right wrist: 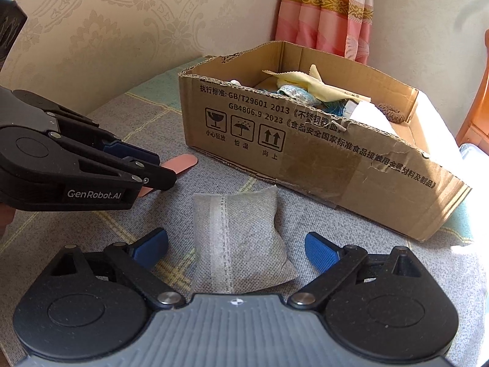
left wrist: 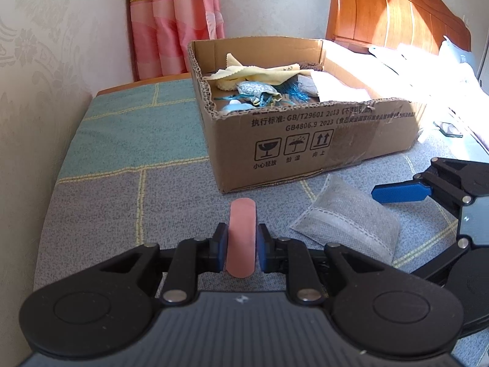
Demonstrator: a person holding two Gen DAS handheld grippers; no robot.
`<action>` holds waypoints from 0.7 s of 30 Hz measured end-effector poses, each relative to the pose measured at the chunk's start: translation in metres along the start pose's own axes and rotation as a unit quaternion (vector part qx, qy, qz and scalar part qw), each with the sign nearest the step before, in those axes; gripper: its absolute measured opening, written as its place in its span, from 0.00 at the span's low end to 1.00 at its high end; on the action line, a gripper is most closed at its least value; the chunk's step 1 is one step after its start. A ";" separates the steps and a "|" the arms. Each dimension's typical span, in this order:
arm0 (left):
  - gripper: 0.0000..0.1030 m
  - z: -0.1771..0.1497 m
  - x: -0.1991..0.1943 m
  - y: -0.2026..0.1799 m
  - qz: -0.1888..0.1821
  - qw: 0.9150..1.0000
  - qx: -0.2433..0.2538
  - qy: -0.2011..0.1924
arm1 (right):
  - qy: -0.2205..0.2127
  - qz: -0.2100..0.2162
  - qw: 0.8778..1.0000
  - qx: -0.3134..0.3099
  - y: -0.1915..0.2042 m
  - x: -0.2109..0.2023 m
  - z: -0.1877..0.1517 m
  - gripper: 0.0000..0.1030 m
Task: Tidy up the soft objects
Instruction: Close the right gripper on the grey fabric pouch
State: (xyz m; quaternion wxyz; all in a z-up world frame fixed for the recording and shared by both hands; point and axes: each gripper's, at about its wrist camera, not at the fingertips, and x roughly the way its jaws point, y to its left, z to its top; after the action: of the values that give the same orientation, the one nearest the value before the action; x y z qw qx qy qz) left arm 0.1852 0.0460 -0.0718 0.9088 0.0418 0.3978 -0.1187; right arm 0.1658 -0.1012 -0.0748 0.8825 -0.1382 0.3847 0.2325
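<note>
My left gripper pinches the pink strip; only the right view shows my right gripper open astride the grey pouch, box at one o'clock.

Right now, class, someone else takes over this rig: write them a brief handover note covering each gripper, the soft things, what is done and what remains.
Left gripper: shut on the pink pad, held above the bedspread.
Right gripper: open, its fingers either side of the grey fabric pouch, not pressing it.
Cardboard box: already holds a yellow cloth and other soft items.
Left: drop the pad into the box, then grip and box the pouch.
</note>
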 end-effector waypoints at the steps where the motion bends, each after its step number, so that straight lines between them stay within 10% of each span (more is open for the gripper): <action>1: 0.19 0.000 0.000 0.000 0.000 1.000 -0.001 0.000 | -0.002 0.005 1.000 0.000 0.000 0.000 0.002 0.89; 9: 0.17 0.000 0.000 0.000 -0.001 1.000 -0.001 0.001 | -0.002 -0.003 1.000 0.001 0.002 -0.004 0.009 0.53; 21: 0.17 0.001 -0.013 -0.002 -0.018 1.000 0.008 0.003 | -0.011 -0.005 1.000 0.007 -0.002 -0.033 0.008 0.38</action>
State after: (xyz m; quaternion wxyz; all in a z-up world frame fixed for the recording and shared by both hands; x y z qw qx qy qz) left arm 0.1768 0.0464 -0.0617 0.9050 0.0423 0.4003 -0.1380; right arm 0.1526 -0.1096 -0.0445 0.8888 -0.1311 0.3761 0.2267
